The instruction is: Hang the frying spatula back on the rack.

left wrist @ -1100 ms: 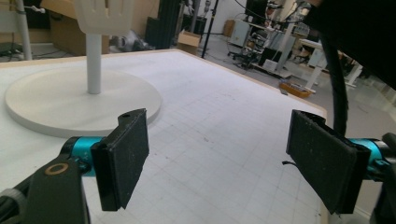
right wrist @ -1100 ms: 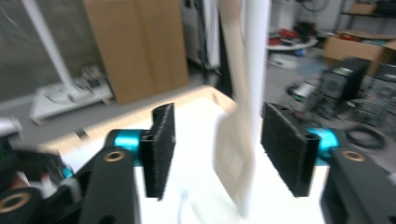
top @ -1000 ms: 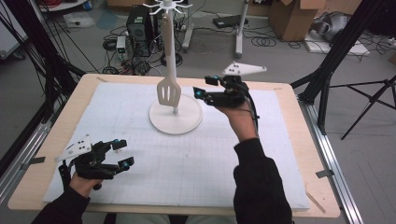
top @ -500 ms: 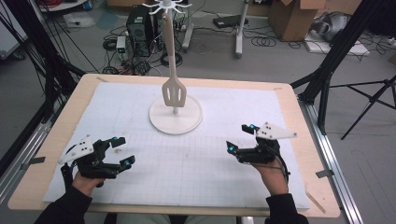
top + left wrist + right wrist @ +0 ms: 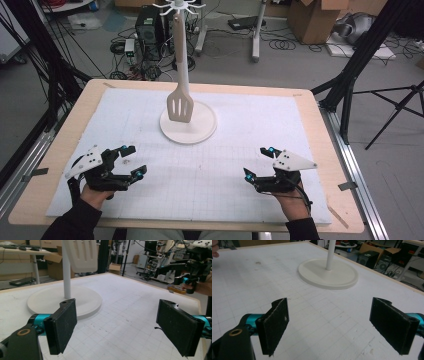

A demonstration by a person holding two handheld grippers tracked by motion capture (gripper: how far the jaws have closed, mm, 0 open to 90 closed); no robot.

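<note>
High view: the white spatula [image 5: 180, 106] hung from the hooked top of the stand [image 5: 188, 131], upper centre of frame, its slotted blade low against the pole and over the round base. The left gripper [image 5: 129, 161] sat at lower left and the right gripper [image 5: 257, 162] at lower right, both low over the white mat [image 5: 210, 170], well apart from the stand and from each other. Each had its jaws spread wide with nothing between them.

Left gripper view: the two black jaws rose from the bottom edge, wide apart, only gridded mat between them. The stand's base and pole stood at upper left, the spatula blade at the top edge beside the pole. The other hand and its gripper showed at far right, off the near corner.

Right gripper view: jaws parted the same way, empty. The stand's base and pole lay in the upper centre, well beyond the pads.

Judgement: the hanging looked done, since the spatula rested on its hook with no gripper near. Nothing else lay on the mat, so little seemed left.
</note>
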